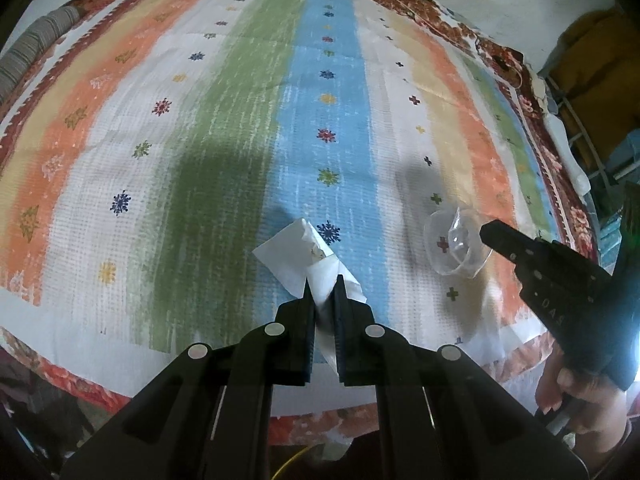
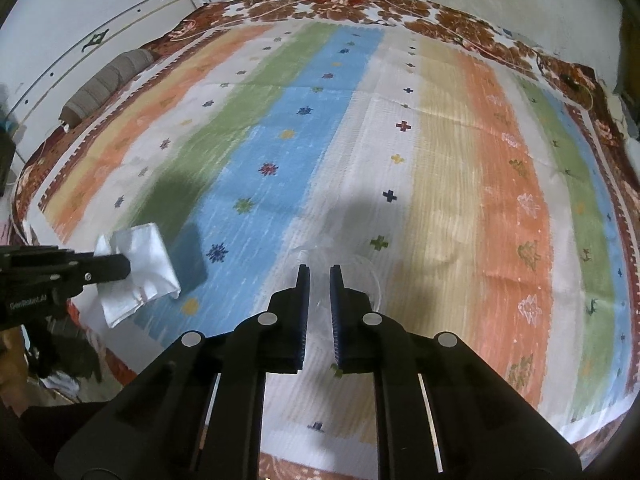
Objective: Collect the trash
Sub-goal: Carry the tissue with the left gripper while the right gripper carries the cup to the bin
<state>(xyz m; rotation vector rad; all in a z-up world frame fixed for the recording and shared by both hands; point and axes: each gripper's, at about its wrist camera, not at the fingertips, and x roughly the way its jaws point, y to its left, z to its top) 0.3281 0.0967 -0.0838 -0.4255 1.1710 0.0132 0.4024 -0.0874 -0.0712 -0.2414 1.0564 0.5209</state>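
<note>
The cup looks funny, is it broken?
Yes, it looks crushed. The clear cup, pinched in the right tool above the striped sheet, is dented and squashed out of round. The paper in the left tool is crumpled too.

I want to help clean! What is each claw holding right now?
Left gripper: closed on the white tissue.
Right gripper: closed on the clear plastic cup.

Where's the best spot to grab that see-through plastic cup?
By its thin rim, coming from above. The clear plastic cup lies with its open mouth reachable, and its wall fits between two narrow fingers. The right gripper seems to pinch that rim already.
</note>
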